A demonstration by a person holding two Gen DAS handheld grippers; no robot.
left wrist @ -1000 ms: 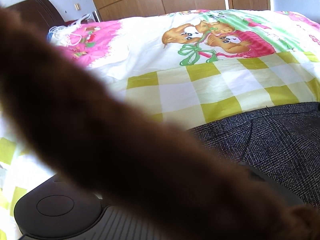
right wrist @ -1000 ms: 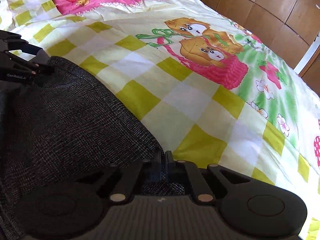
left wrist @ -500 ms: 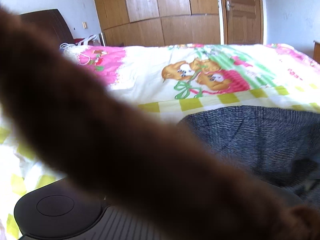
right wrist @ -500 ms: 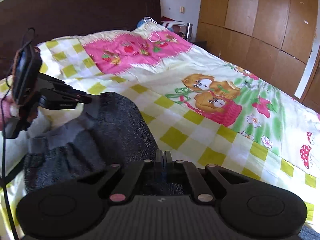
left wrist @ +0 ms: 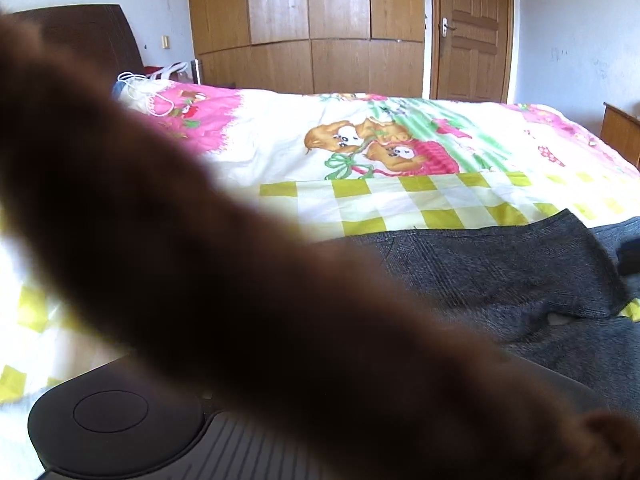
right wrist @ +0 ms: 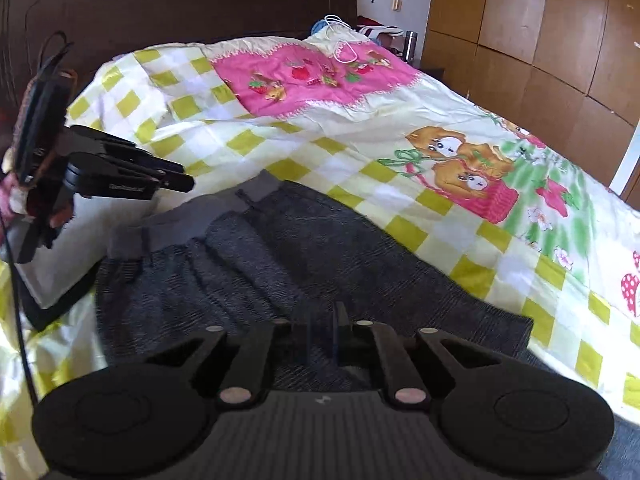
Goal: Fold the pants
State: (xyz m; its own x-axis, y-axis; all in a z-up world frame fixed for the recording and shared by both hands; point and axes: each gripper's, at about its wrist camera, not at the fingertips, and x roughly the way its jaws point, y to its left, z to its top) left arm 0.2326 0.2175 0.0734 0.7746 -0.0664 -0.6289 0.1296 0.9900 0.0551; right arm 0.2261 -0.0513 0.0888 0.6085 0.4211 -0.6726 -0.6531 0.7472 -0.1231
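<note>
Left gripper [right wrist: 184, 178] bears small unreadable lettering above pants [right wrist: 304, 252]

Faint pale lettering stood along the side of the left gripper [right wrist: 188, 178], too small and blurred to read. No other text, number or sign was legible.

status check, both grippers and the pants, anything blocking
Left hand-held gripper clear of cloth, jaw state unclear. Right hand-held gripper slightly parted over pants. Brown blur covers the left camera.
</note>
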